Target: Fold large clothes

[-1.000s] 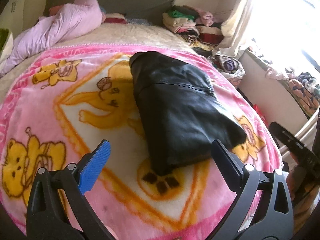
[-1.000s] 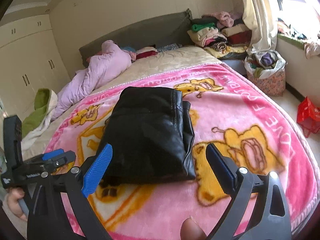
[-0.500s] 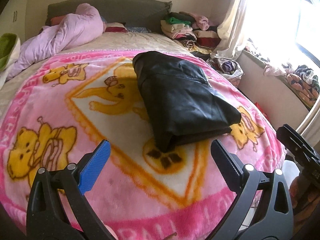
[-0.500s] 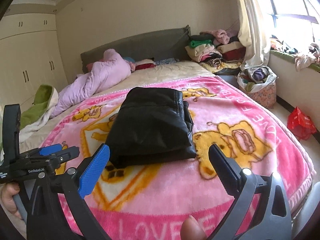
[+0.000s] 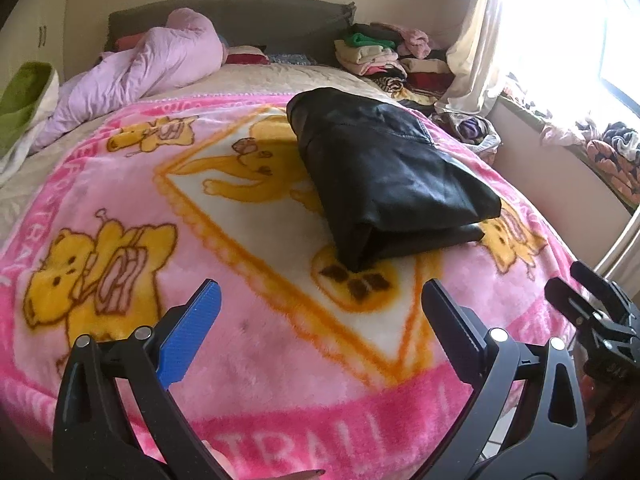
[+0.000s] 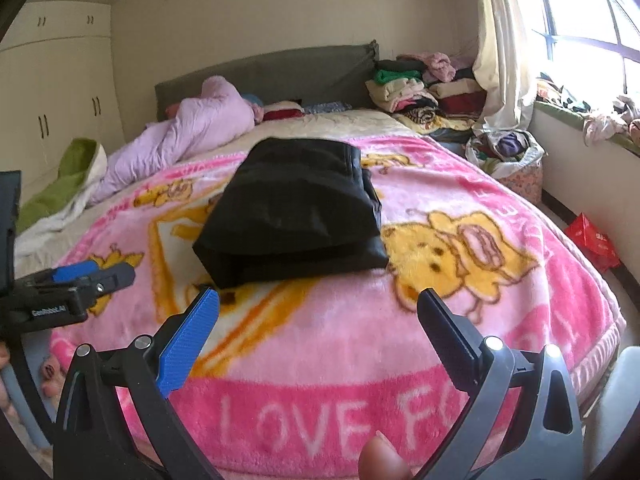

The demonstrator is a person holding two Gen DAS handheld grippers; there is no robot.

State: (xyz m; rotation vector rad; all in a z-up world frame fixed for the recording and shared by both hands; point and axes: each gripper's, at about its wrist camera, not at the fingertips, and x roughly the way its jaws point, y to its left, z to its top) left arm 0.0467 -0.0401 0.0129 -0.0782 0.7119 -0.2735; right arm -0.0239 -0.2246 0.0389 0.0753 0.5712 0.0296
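Both of your grippers have drawn back from the black garment (image 5: 384,176) since a second ago, so it now sits farther off and more of the pink blanket (image 5: 248,360) shows in front of them. Your left gripper (image 5: 320,308) is spread wide with nothing between its fingers, and your right gripper (image 6: 318,308) is the same. The garment lies folded in a compact block on the middle of the blanket, apart from both tools. Its near edge gapes a little, and the glossy layers look slippery; I judge the top fold could slide or spring open by itself. If you go back in, a spread finger could snag that loose edge and undo the fold.
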